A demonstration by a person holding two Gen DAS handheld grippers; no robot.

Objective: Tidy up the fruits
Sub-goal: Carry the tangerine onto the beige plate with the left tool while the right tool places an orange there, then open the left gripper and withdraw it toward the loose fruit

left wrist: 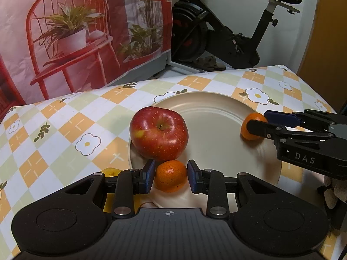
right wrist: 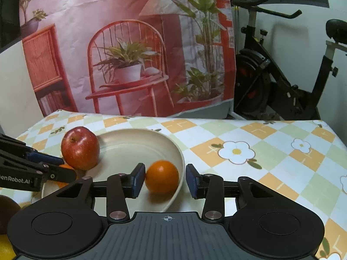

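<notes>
A cream plate holds a red apple at its left side. My left gripper has its blue pads against both sides of a small orange at the plate's near rim. That orange shows partly in the right wrist view behind the left fingers. My right gripper is open around a second orange that rests inside the plate's right rim, with a gap on its right side. The right gripper also shows in the left wrist view.
The table has a checkered flower tablecloth. A yellow fruit lies left of the plate, partly hidden. A dark fruit and a yellow one sit at the left edge. A printed backdrop and an exercise bike stand behind the table.
</notes>
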